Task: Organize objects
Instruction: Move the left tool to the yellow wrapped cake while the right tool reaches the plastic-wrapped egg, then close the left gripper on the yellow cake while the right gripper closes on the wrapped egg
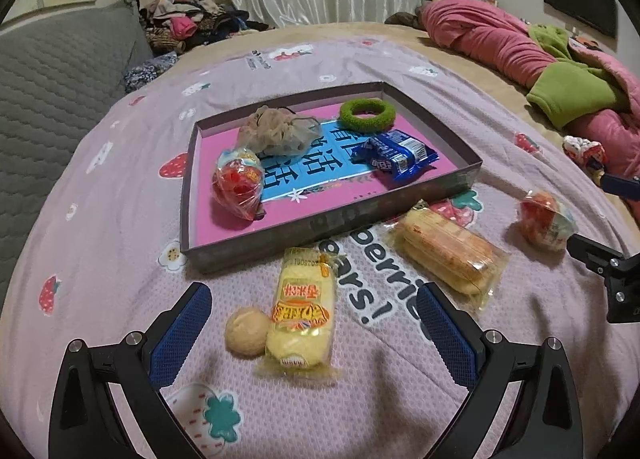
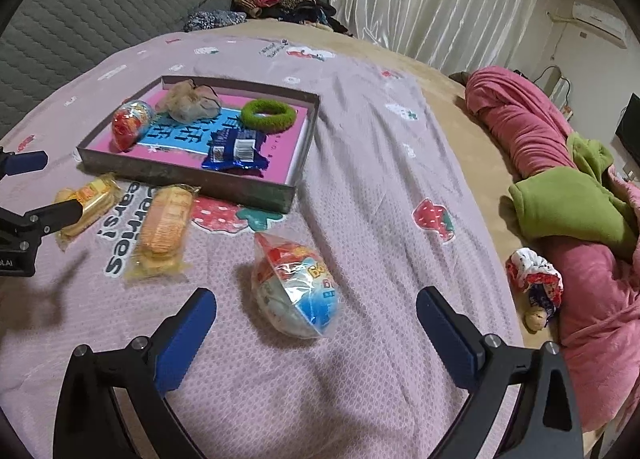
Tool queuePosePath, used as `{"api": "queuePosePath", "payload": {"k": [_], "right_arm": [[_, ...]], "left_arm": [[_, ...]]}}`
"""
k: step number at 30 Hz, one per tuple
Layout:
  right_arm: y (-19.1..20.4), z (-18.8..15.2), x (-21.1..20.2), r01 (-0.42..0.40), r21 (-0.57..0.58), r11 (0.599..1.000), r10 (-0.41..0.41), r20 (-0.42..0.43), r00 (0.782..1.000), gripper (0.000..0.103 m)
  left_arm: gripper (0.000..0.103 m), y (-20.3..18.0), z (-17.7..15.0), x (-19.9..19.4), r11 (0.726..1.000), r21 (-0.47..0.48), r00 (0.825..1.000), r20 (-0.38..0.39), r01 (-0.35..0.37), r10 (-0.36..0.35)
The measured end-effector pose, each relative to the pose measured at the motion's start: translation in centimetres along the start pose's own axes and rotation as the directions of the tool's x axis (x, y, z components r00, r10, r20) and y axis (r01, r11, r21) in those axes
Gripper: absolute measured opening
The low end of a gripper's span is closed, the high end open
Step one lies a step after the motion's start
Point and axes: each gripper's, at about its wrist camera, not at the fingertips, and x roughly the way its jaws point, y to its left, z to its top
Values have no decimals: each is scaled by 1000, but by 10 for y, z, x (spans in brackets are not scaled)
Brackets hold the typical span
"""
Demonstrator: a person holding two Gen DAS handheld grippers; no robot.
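Both hands are on the approach to pick-ups, judging by their aim. The left gripper, fingers spread wide and empty, hangs over the yellow cake packet on the bed, near the box. The right gripper, also wide and empty, frames the wrapped egg toy. Next, each should descend, close, and lift into the box.

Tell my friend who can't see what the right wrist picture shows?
The open right gripper hovers over a wrapped toy egg on a pink bedspread. Behind sits a shallow box holding snacks and a green ring.
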Motion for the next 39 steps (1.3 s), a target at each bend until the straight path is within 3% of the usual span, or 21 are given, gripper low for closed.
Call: {"api": "queuePosePath", "payload": {"k": [14,17,22,26,28,34,39], "right_arm": [[-2,6,42,-17,-37,999,15,-67,998,101],[0,8,51,-30,-54,998,26,-77,997,101],[4,9,66,-36,-83,996,29,-83,996,101],[4,13,77,-54,-81,995,48,-81,996,101],[4,14,80,-64,-79,995,57,-83,995,99],[4,18,82,-124,-55,991,119,-84,989,77],[10,18,84,-163,-52,985,158,-88,984,54]], "left_arm": [[100,2,6,32,999,10,997,-53,48,-47],[95,2,8,39,998,14,996,-65,63,-62],[73,4,7,50,997,20,993,-93,76,-74],[69,1,4,55,996,35,992,-99,81,-77],[55,0,4,57,996,39,992,-103,82,-78],[41,7,3,64,996,33,990,-121,77,-72],[39,9,3,65,996,31,989,-118,88,-83]]}}
